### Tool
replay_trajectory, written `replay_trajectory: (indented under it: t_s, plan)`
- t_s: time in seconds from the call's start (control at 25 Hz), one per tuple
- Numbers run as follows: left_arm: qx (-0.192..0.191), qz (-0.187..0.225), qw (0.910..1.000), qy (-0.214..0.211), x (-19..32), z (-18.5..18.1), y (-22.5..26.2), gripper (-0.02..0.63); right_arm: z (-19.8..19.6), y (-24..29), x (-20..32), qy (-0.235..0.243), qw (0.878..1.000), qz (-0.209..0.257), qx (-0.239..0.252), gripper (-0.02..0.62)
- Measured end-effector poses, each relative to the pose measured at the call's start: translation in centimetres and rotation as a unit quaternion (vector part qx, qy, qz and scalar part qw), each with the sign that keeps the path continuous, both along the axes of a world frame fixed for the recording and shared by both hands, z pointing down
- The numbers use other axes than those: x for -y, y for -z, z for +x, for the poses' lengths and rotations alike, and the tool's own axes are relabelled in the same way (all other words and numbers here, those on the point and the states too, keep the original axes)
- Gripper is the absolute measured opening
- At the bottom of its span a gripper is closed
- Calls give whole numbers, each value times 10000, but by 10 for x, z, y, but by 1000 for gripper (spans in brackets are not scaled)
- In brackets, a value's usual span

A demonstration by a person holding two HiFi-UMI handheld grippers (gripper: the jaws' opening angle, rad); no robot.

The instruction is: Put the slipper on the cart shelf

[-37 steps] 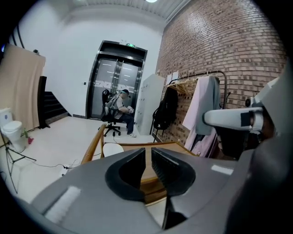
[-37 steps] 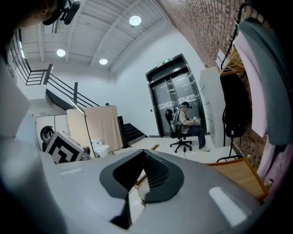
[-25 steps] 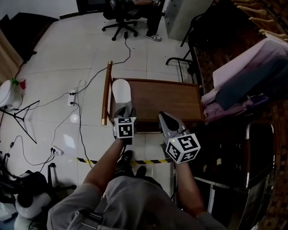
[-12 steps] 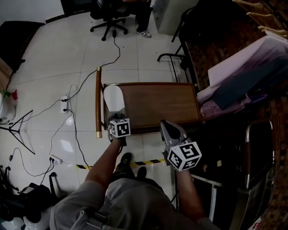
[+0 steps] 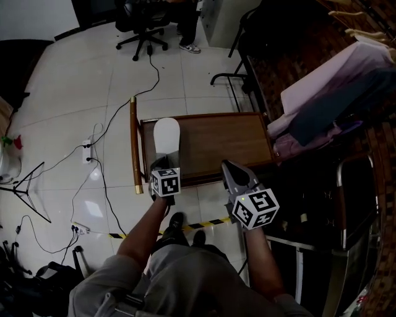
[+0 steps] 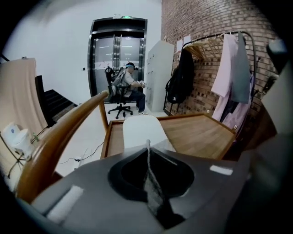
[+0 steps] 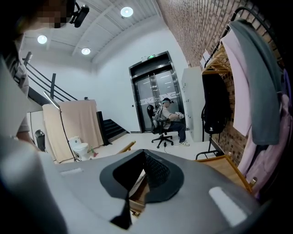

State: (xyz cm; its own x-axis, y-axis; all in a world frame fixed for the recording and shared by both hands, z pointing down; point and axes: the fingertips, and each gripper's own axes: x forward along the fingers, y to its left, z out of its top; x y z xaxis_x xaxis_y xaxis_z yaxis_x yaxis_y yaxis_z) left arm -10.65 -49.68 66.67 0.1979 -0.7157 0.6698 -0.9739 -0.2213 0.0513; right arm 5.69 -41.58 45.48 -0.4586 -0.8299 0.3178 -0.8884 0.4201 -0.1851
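Observation:
A white slipper lies flat along the left side of the cart's wooden shelf, toe pointing away. My left gripper hovers just behind its near end; its jaws are closing and look pressed together with nothing between them. In the left gripper view the slipper lies straight beyond the left gripper, apart from it. My right gripper hangs over the shelf's near edge, right of the slipper, tips together and empty. The right gripper points over the cart toward the room.
A wooden handle rail runs along the cart's left side. Hanging clothes on a rack crowd the right. Cables trail over the white floor at left. A seated person on an office chair is far behind. Striped tape marks the floor.
The head view has shifted a little. The slipper stays flat on the shelf, and both grippers keep their places at the cart's near edge.

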Motion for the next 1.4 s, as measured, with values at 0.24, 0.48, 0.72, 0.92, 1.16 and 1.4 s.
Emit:
replay_trajectory:
  t_s: [0.24, 0.48, 0.72, 0.92, 1.16, 1.4]
  plan:
    - [-522, 390, 9945, -817, -4, 37, 57, 20, 18, 9, -9, -458, 9989, 129, 37, 0]
    - [-979, 724, 9729, -1966, -18, 89, 113, 20, 45, 14, -32, -1161, 9929, 239, 35, 0]
    - [-1269, 838, 9384, -3104, -63, 150, 149, 20, 81, 20, -82, -2017, 9787, 371, 61, 0]
    - [-1470, 806, 9072, -3859, -125, 192, 169, 19, 107, 23, -143, -2639, 9633, 484, 103, 0]
    - [-1486, 641, 8643, -4762, -223, 233, 181, 20, 136, 32, -253, -3570, 9313, 714, 137, 0]
    - [-1386, 479, 8219, -5504, -344, 246, 182, 20, 142, 33, -380, -4357, 8963, 797, 193, 0]
